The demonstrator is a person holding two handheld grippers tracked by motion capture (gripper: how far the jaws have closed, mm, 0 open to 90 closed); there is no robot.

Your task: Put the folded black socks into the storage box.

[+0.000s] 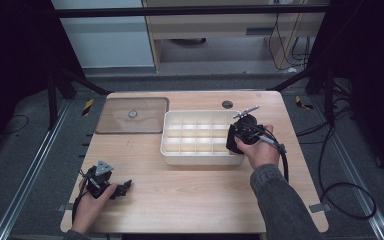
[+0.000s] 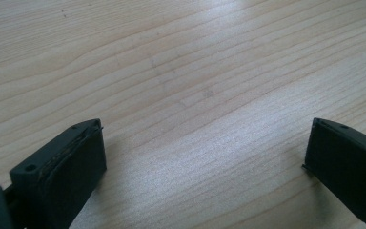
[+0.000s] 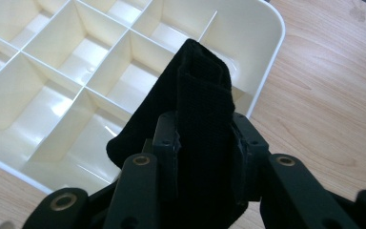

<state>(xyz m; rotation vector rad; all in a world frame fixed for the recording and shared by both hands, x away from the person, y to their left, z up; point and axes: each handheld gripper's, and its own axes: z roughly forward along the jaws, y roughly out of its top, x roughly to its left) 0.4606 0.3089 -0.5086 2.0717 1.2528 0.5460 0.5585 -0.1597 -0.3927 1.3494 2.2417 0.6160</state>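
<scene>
A white tray [image 1: 200,159] divided into several empty compartments stands right of the table's middle. My right gripper [image 1: 236,141] hovers over the tray's near right corner [image 3: 267,28], shut on a folded piece of black fabric [image 3: 202,81]. The fabric stands up between the jaws and hangs over the corner compartments. My left gripper [image 1: 122,187] rests low on the table near the front left. Its jaws stand wide open [image 2: 205,152] over bare wood, with nothing between them.
A clear flat lid [image 1: 132,115] with a small round knob lies at the back left of the wooden table [image 1: 190,195]. A dark round hole [image 1: 227,104] sits behind the tray. Cables trail off the table's right side.
</scene>
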